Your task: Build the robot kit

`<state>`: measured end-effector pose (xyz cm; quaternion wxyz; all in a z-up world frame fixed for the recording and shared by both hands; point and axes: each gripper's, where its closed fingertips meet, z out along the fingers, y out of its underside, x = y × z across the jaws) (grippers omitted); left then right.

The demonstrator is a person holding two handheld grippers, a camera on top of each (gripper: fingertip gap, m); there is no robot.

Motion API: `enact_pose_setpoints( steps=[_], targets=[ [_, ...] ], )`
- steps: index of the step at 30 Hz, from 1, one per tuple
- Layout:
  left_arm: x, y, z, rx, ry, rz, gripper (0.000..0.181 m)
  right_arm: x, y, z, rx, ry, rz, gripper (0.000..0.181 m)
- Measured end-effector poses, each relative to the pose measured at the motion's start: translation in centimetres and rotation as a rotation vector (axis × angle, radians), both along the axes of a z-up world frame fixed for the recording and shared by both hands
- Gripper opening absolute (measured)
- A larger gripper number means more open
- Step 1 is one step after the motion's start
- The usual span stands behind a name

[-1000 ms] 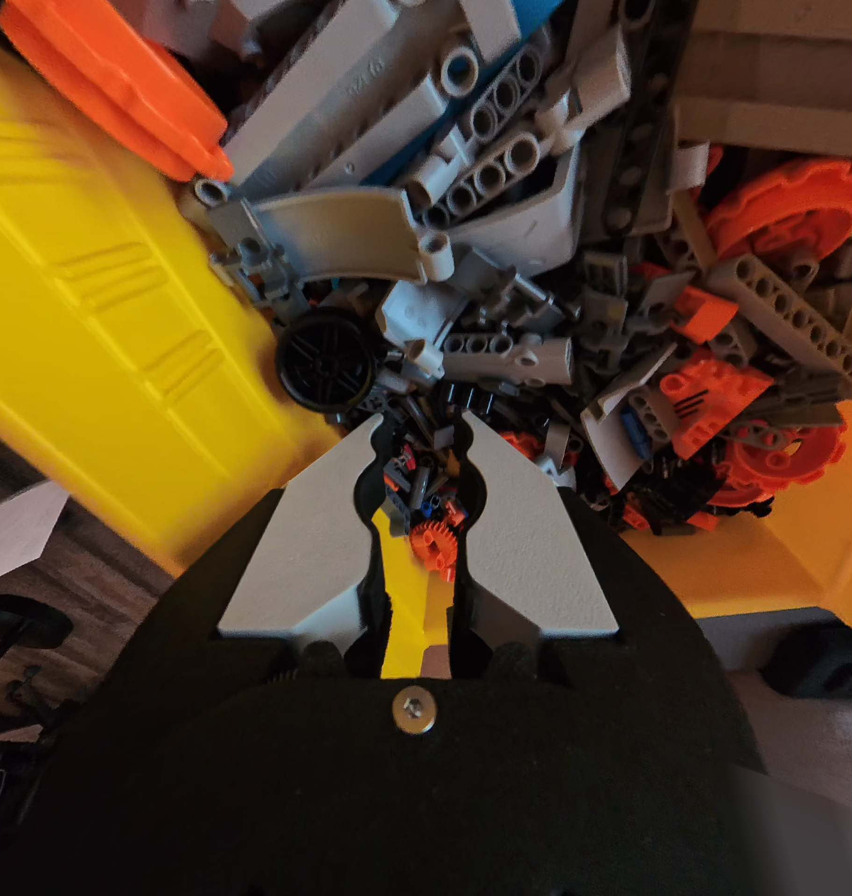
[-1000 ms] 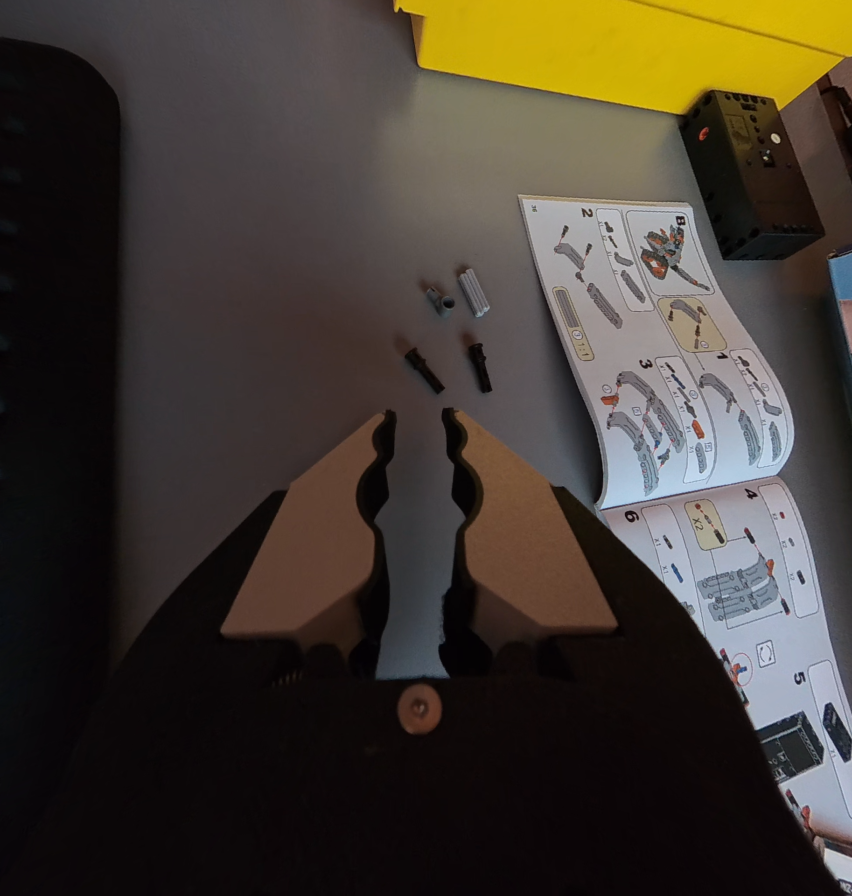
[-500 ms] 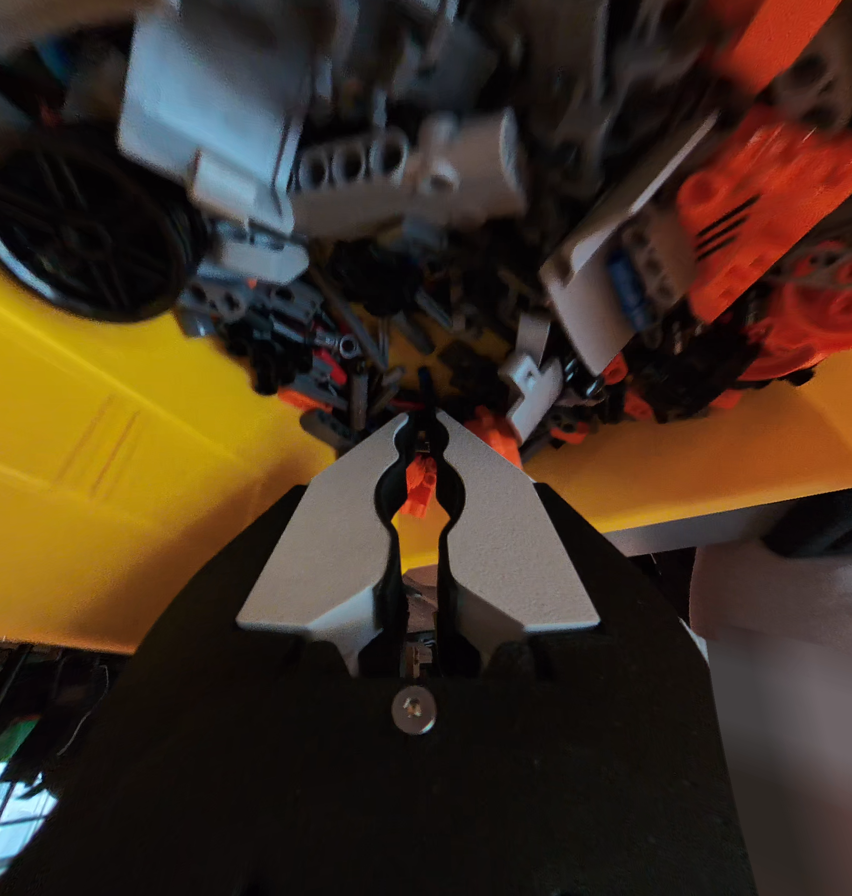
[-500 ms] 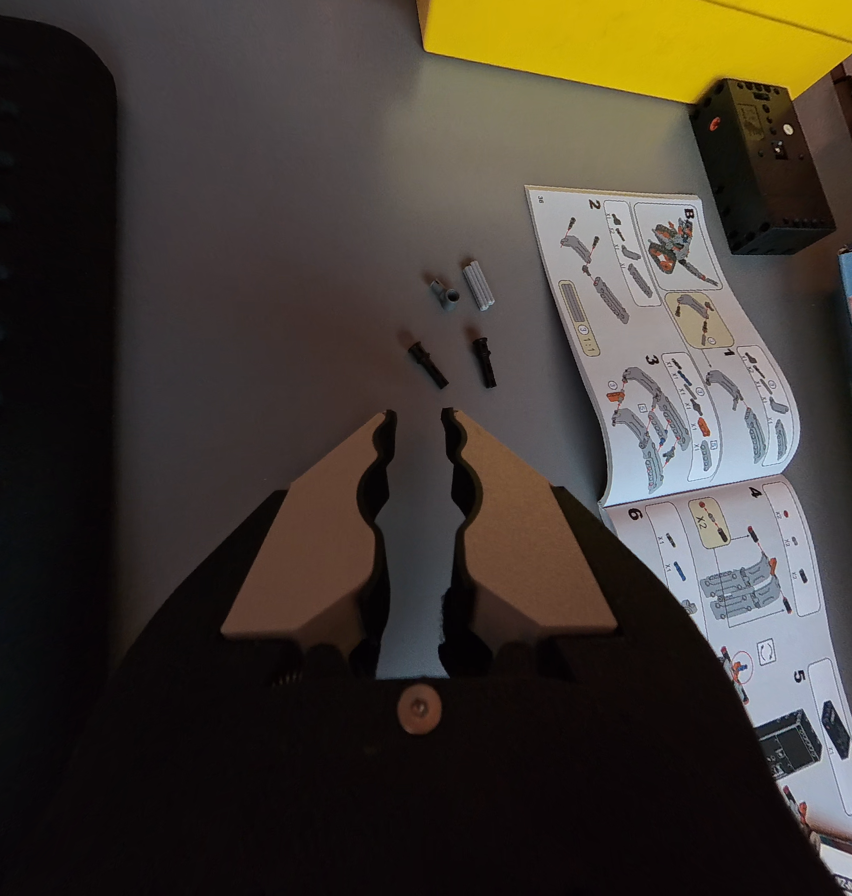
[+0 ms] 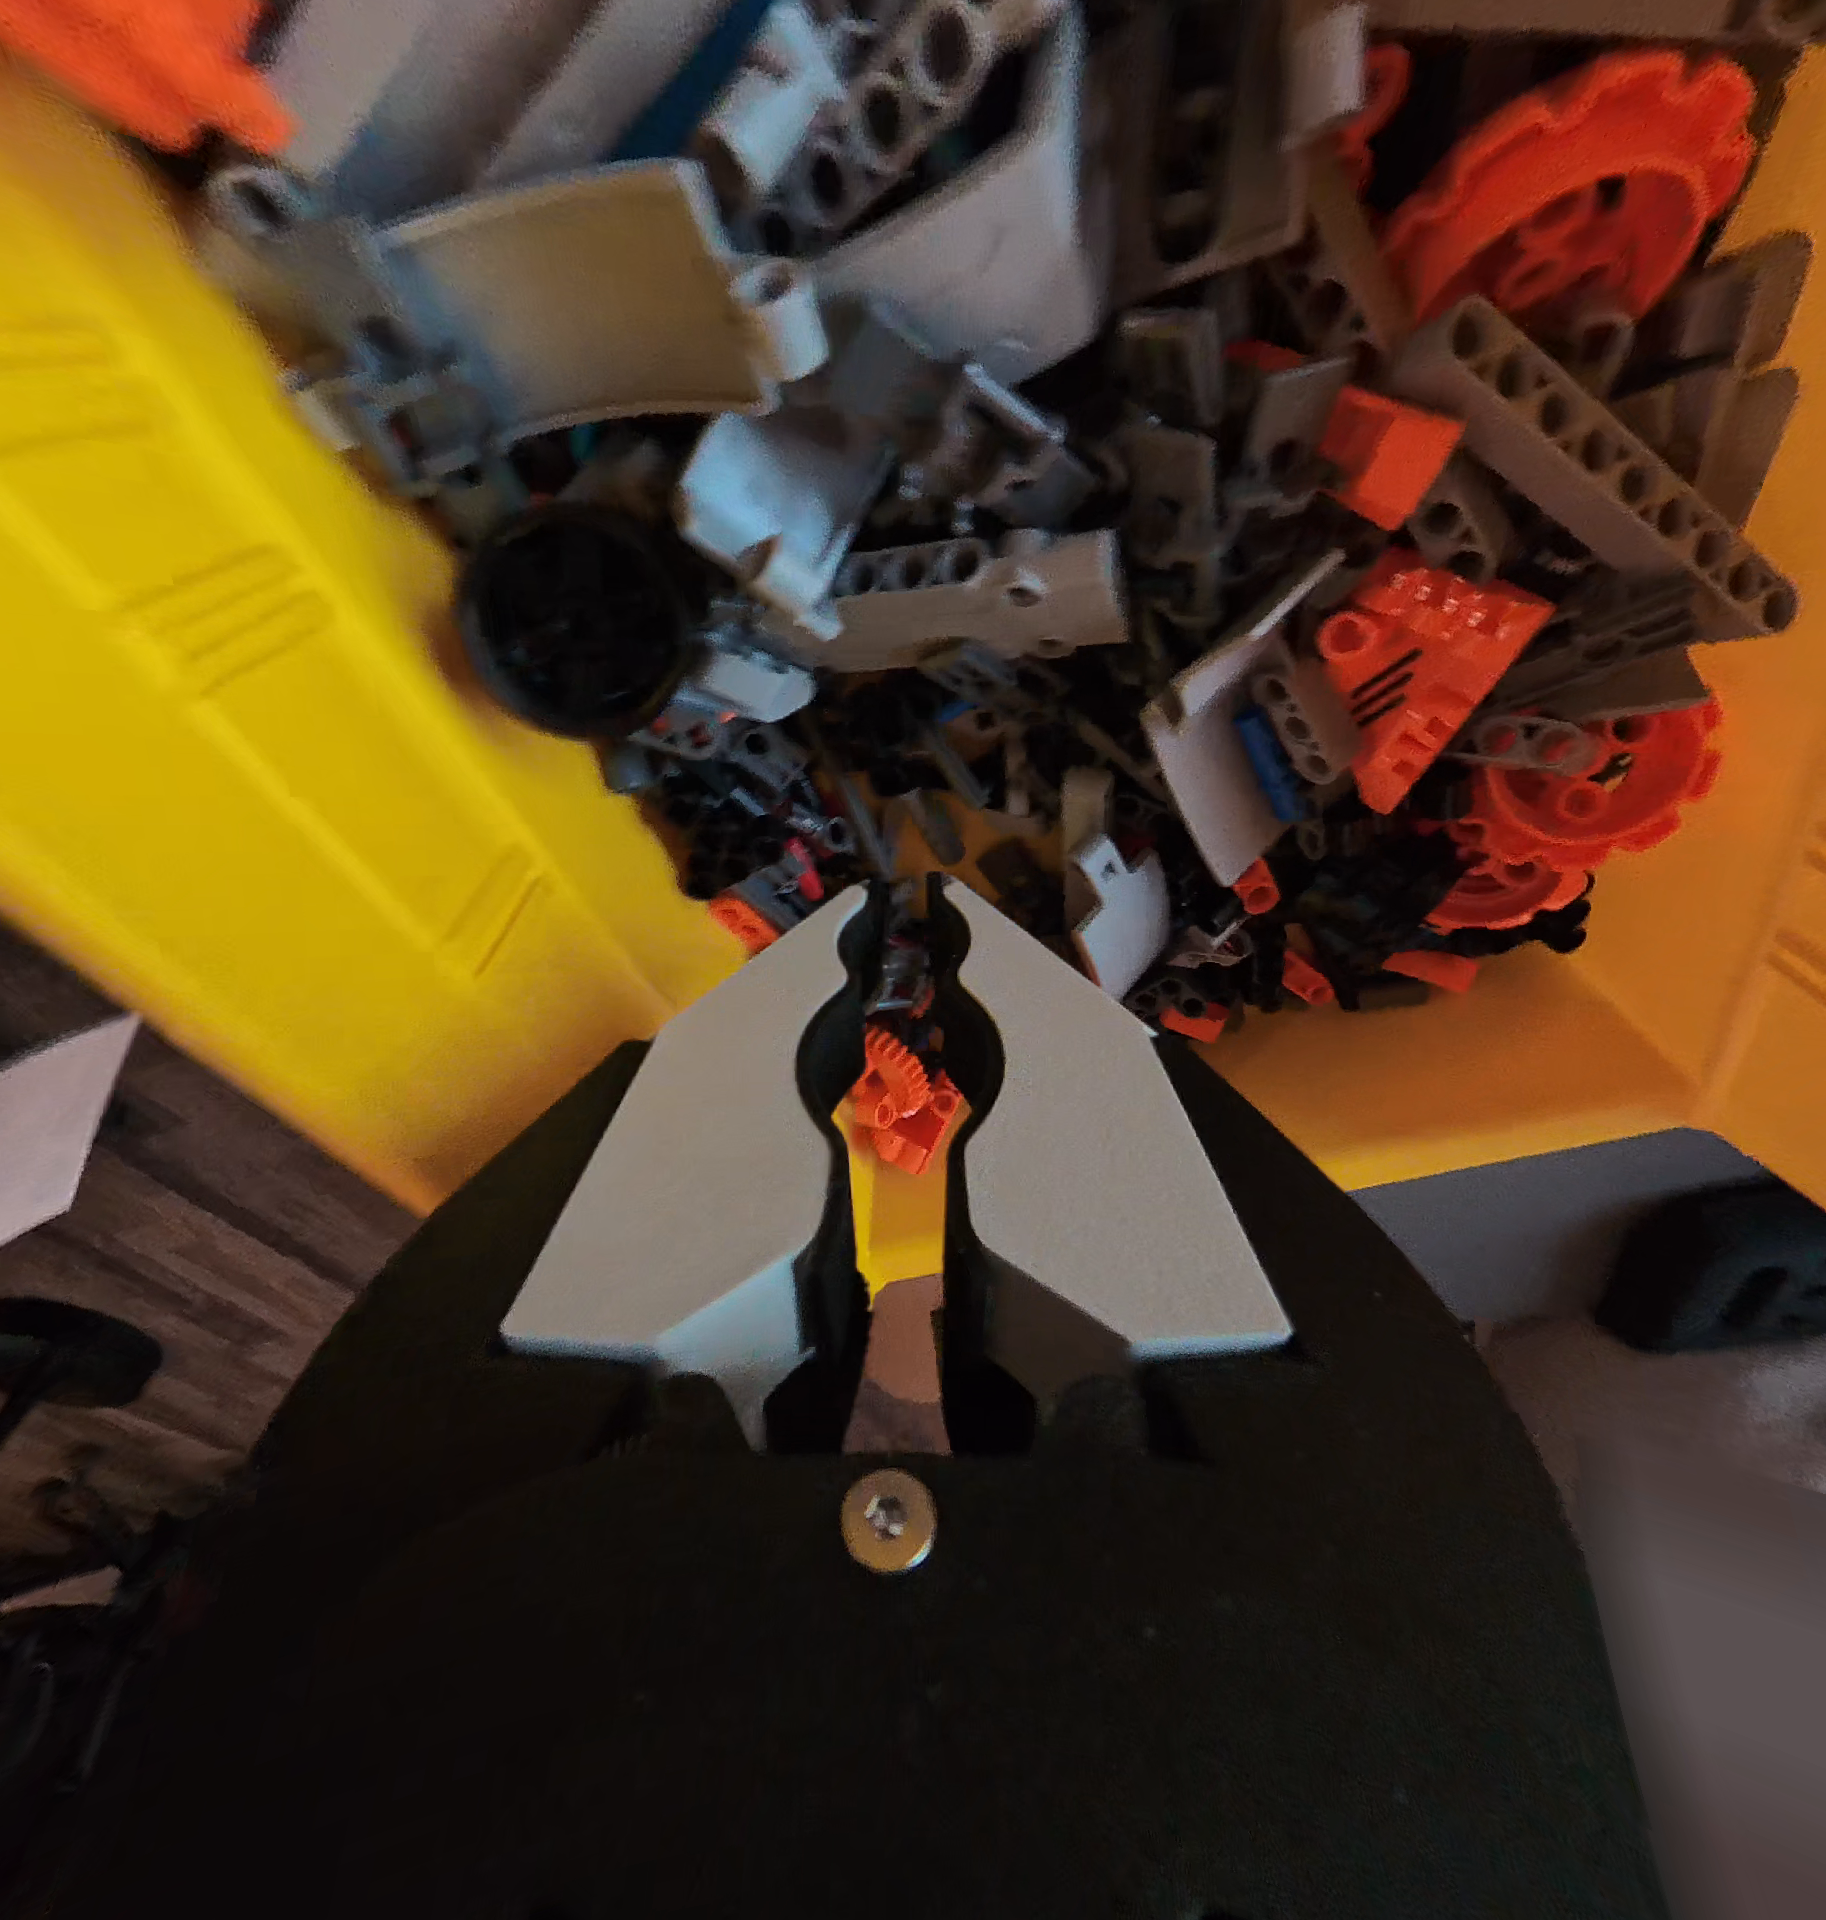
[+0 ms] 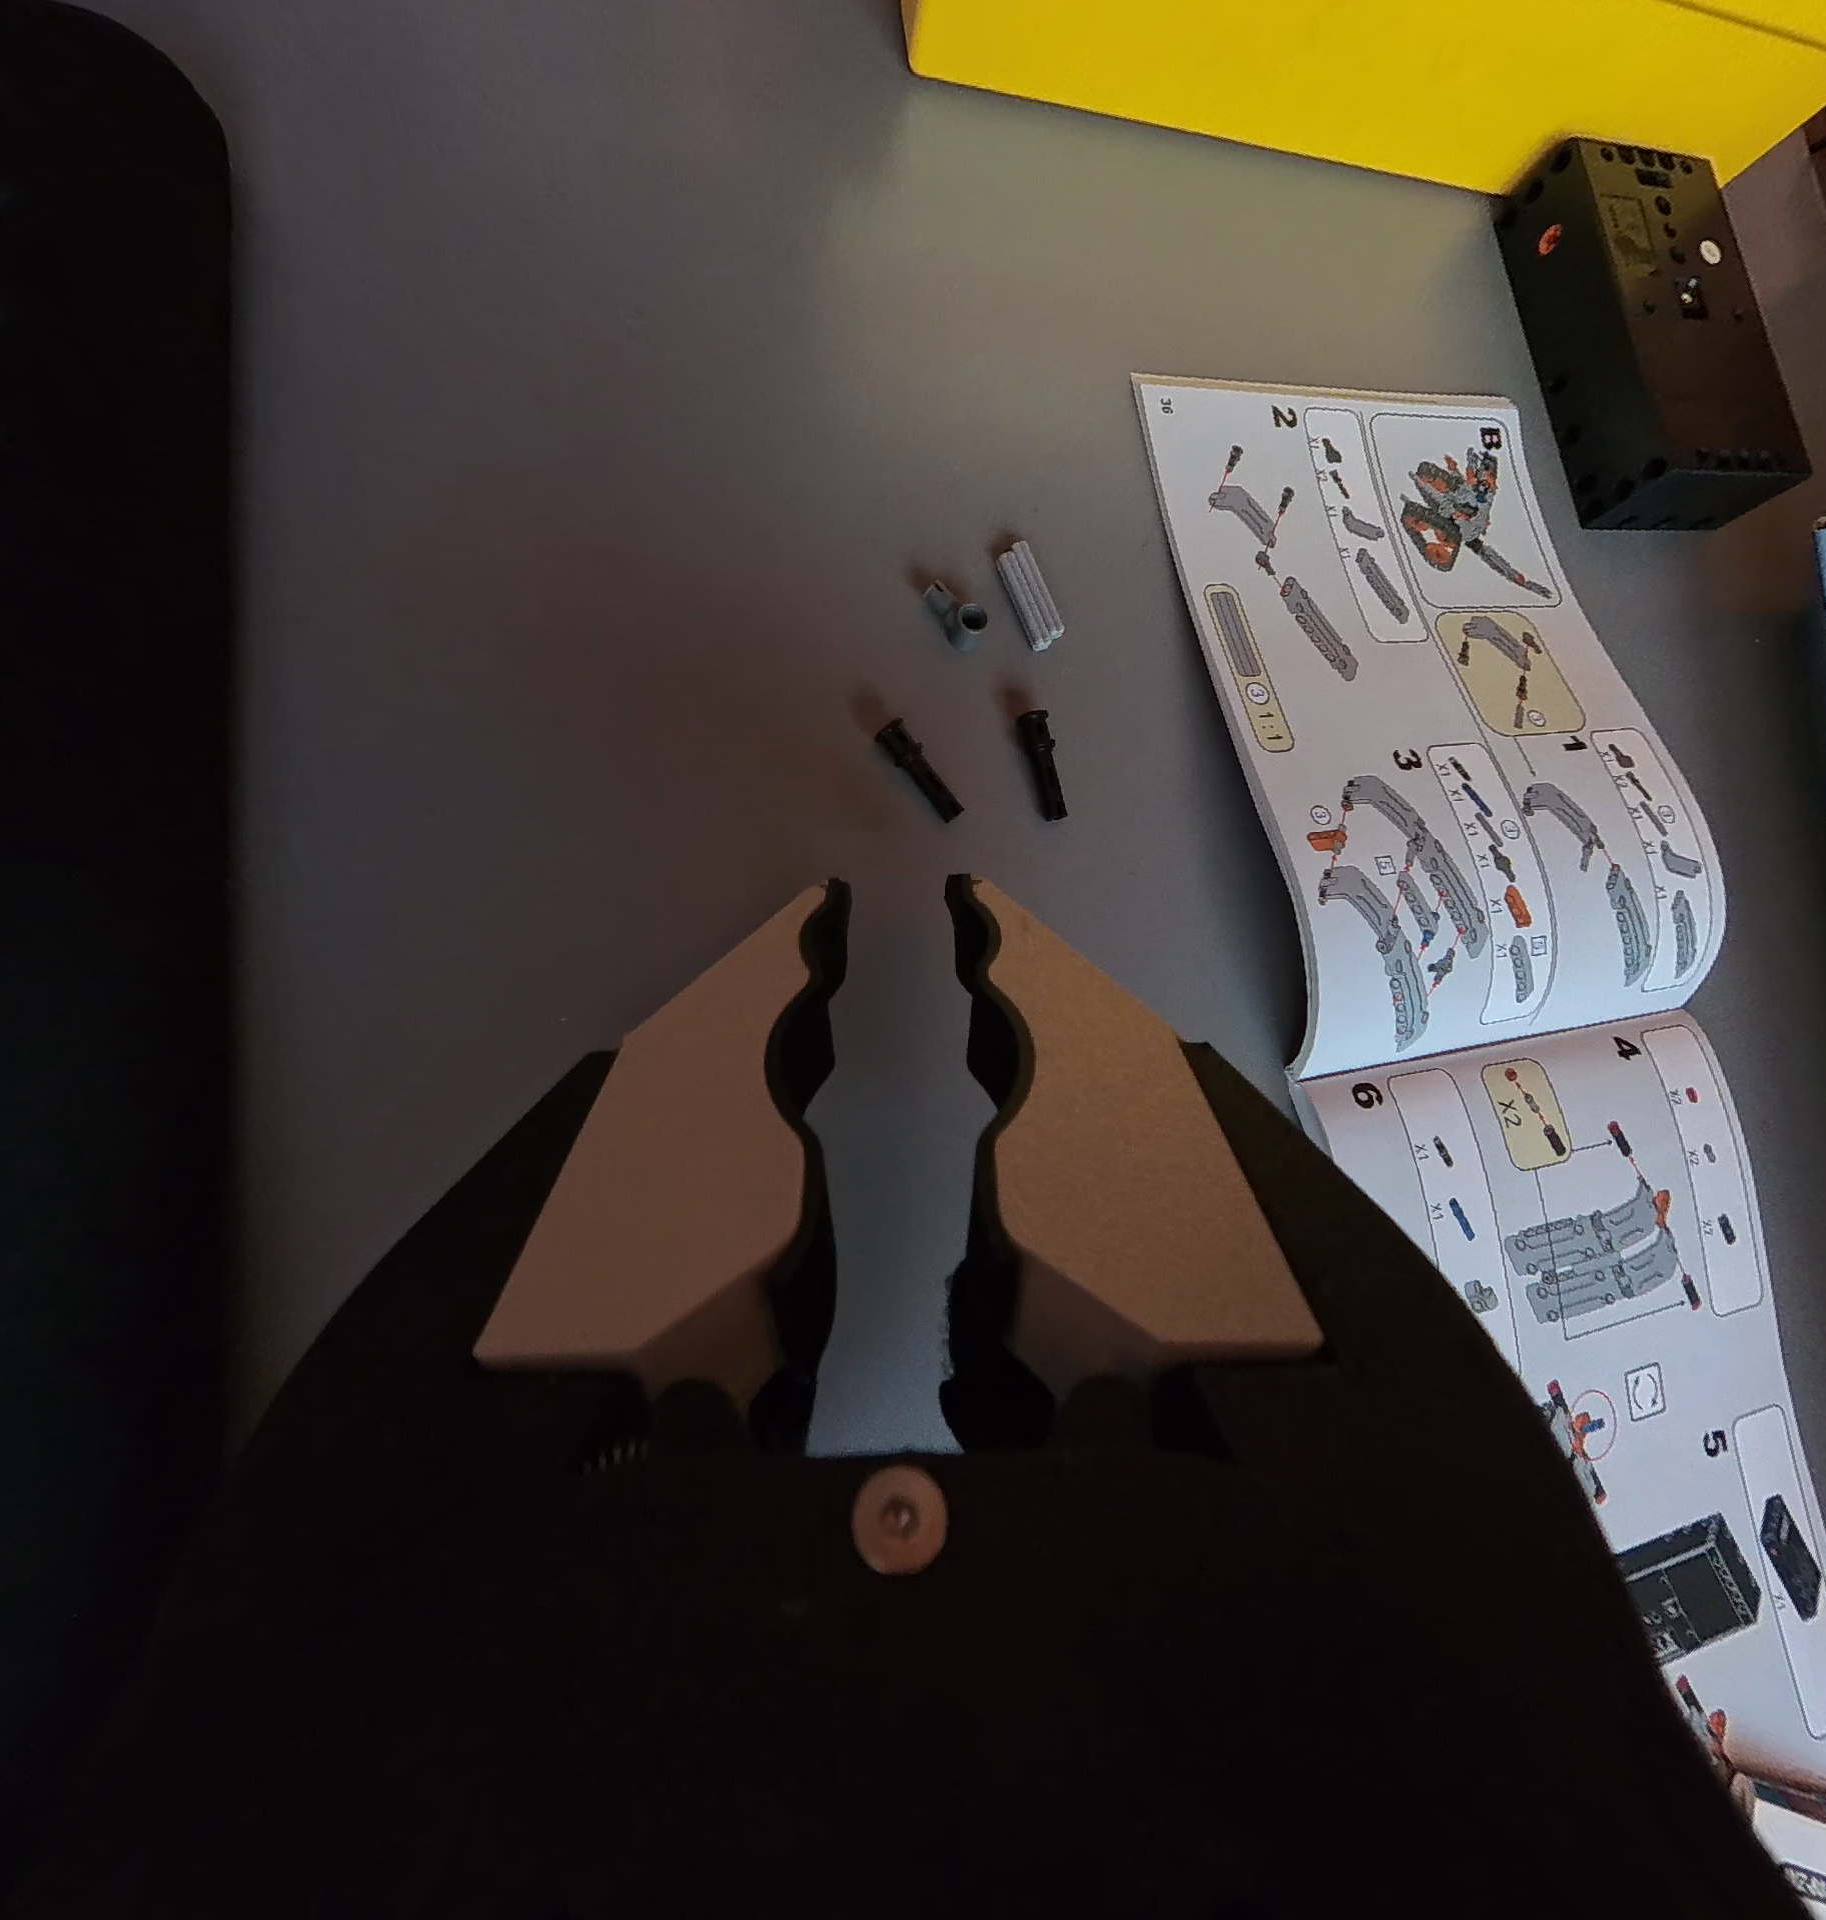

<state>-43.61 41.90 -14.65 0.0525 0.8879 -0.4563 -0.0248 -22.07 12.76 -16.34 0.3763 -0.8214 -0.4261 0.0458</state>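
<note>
Over the yellow plastic bin point(image 5: 265, 727) of grey, black and orange building pieces point(image 5: 992, 603), the left tool point(image 5: 896, 904) has drawn back from its dip, jaws narrowed almost shut. Whether they pinch a small piece, I cannot tell. The right tool point(image 6: 893, 883) hangs open above the grey counter point(image 6: 576, 416), near two short black plastic pins point(image 6: 917, 769).

We see a smooth, glossy yellow plastic bin point(image 5: 265, 727) holding hard plastic building pieces point(image 5: 1096, 582) in matt grey, orange and black. Our left gripper point(image 5: 901, 904) has matt, finely grained pale fingers point(image 5: 711, 1143) on a dull black body with a shiny metal screw point(image 5: 888, 1521). Beside it lies dark wood-grain flooring point(image 5: 161, 1226). Under our right gripper point(image 6: 893, 883), a smooth matt grey tabletop point(image 6: 576, 416) carries a paper instruction booklet point(image 6: 1460, 831) and small plastic pins point(image 6: 919, 769).
</note>
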Motion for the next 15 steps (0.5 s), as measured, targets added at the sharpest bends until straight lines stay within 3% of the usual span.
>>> enact_pose_setpoints(
  steps=[5, 15],
  targets=[
    [0.6, -0.7, -1.6, -0.055, 0.039, -0.106, 0.000, 0.0, 0.0, 0.0, 0.001, -0.001, 0.000, 0.019],
    [-0.2, 0.0, -2.4, -0.063, 0.072, -0.108, 0.000, 0.0, -0.1, -0.1, -0.005, -0.004, 0.003, 0.019]
  ],
)
